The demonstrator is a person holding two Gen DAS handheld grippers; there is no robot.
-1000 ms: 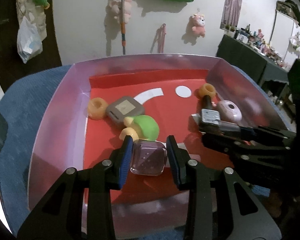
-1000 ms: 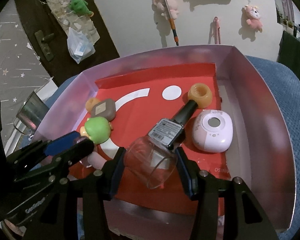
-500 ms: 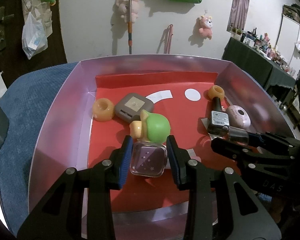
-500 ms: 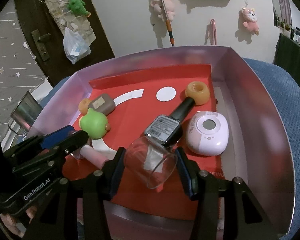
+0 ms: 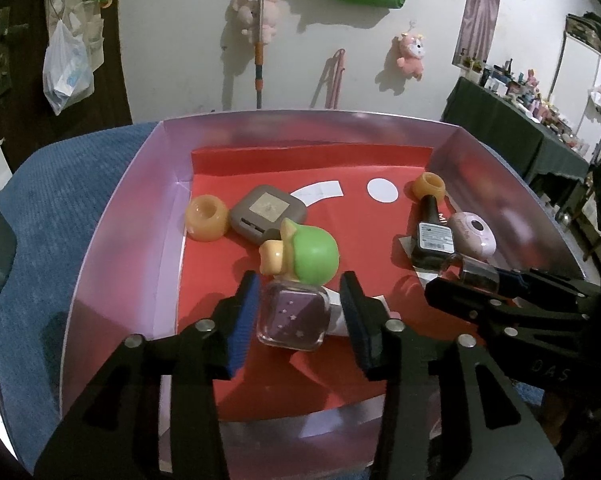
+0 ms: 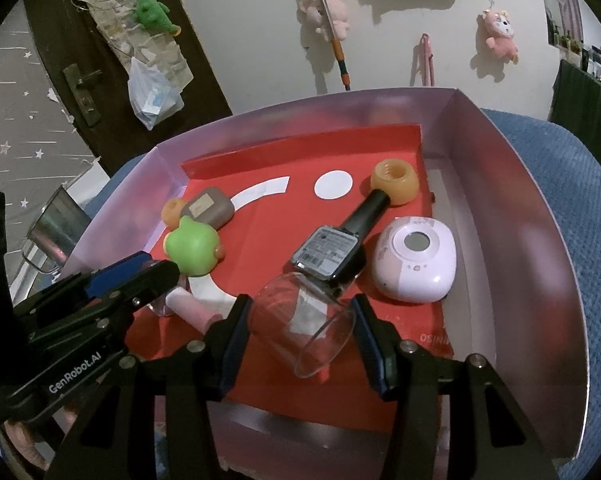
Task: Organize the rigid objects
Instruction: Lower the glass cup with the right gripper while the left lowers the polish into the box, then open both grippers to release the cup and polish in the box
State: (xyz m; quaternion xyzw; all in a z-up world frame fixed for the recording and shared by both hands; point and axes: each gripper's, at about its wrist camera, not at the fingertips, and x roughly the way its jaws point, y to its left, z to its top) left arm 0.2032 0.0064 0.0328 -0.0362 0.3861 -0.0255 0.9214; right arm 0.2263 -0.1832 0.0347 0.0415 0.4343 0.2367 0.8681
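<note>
The left gripper [image 5: 300, 312] is seen with its jaws opening around a square glass bottle [image 5: 294, 318] with a purple, star-dotted face. The bottle lies on the red liner of the box [image 5: 112, 240]; the left blue pad [image 5: 244, 316] stands just beside the bottle's side, and a clear gap is left between the bottle and the right pad, so the bottle is released rather than clamped. Just beyond the fingertips a green toy figure [image 5: 312, 256] is found, touching the bottle's far edge. Further ahead and to the left, an orange ring [image 5: 206, 222] and a grey-brown square case [image 5: 268, 214] lie side by side.

The right gripper [image 6: 300, 320] is clenched on a clear glass cup [image 6: 300, 324], which is held tilted between both pads with its open mouth toward the camera. Just past the fingertips a dark bottle with a label [image 6: 332, 252] is seen, and to its right a pale pink rounded case [image 6: 416, 264] rests beside it.
</note>
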